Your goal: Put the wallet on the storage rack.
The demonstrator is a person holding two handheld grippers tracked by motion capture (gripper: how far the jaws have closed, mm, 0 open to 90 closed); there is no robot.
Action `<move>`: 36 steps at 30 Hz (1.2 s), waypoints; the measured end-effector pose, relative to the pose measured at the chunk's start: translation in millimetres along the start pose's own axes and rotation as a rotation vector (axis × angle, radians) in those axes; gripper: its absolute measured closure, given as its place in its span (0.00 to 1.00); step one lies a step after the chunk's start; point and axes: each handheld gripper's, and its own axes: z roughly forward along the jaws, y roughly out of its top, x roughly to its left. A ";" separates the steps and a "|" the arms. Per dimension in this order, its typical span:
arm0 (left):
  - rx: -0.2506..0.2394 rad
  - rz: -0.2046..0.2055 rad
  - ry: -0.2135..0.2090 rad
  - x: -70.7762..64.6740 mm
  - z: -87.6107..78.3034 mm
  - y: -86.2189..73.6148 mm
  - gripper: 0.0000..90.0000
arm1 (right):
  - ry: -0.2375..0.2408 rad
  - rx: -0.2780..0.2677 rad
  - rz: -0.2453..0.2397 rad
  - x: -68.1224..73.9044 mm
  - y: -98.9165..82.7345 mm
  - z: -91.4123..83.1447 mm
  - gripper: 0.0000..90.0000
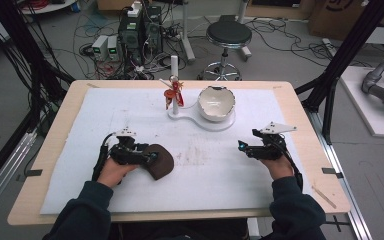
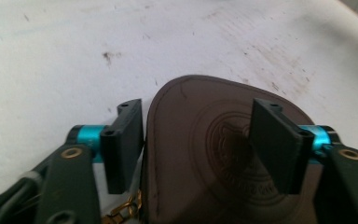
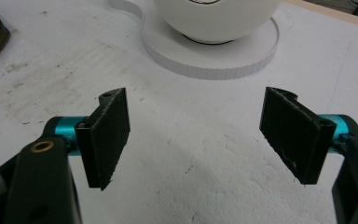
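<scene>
Left gripper [image 2: 196,140]: jaws apart, straddling brown leather pouch [image 2: 214,154], one pad beside its edge.
Right gripper [image 3: 198,135]: jaws wide, nothing between, facing white bowl [image 3: 216,18].

White bowl [image 1: 216,102] on white stand [image 1: 225,123]; red figurine [image 1: 173,93] on its post

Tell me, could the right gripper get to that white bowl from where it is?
Probably yes: the right gripper is open, and bare white mat lies between it and the white bowl.
</scene>
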 end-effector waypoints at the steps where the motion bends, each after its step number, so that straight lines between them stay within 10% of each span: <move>1: 0.001 -0.019 -0.022 2.0 0.8 -1.2 0.37 | 0.000 0.000 0.003 0.3 0.0 0.2 0.27; 5: 0.010 -0.055 -0.053 7.3 2.6 -2.2 0.38 | 0.004 0.006 0.001 1.2 0.1 1.8 0.27; 17: -0.105 0.180 0.013 -20.7 0.1 4.2 0.66 | 0.097 0.007 -0.009 11.9 4.7 13.4 0.27; 36: -0.176 0.397 -0.022 -47.8 -0.1 10.7 0.75 | 0.370 0.050 -0.057 60.5 19.4 55.7 0.27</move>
